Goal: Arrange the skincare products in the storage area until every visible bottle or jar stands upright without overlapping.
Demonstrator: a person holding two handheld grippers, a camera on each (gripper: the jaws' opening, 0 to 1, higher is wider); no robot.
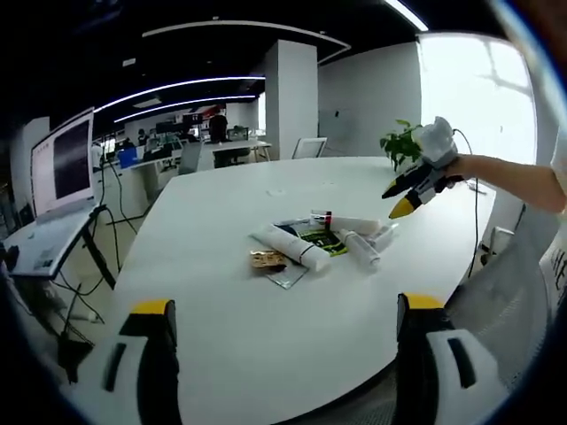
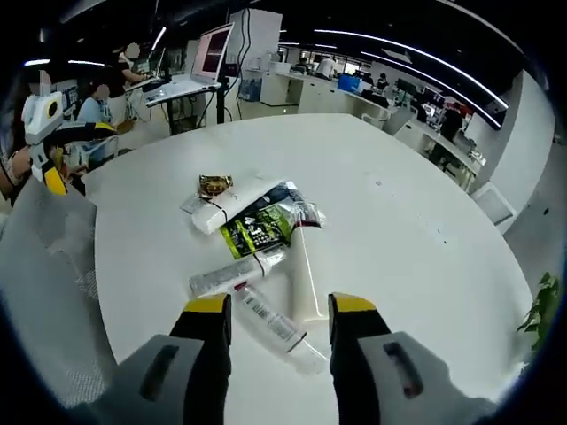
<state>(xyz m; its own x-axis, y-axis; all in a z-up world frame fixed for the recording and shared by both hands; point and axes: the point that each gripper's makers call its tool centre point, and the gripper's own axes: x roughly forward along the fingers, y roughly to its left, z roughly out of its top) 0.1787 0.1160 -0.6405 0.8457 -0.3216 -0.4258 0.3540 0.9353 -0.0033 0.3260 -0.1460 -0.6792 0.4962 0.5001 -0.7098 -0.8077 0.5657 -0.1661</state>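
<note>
A pile of skincare products lies flat in the middle of the round white table [image 1: 221, 336]. In the left gripper view I see a white tube [image 1: 292, 246], a green sachet [image 1: 321, 239], a small gold item [image 1: 267, 259], a clear bottle [image 1: 361, 250] and a red-capped tube [image 1: 350, 221]. My left gripper [image 1: 288, 305] is open, well short of the pile. My right gripper [image 2: 281, 305] is open just above a clear bottle [image 2: 270, 323], beside a white tube [image 2: 306, 274]. Farther off lie the green sachet [image 2: 257, 228], another white tube [image 2: 232, 205] and the gold item [image 2: 214, 184].
A laptop on a stand [image 1: 58, 186] is left of the table, and a potted plant [image 1: 400, 143] stands at its far edge. A mesh chair back [image 2: 44, 292] sits at the table's near side. A hand holds the right gripper [image 1: 412, 190] above the table's right side.
</note>
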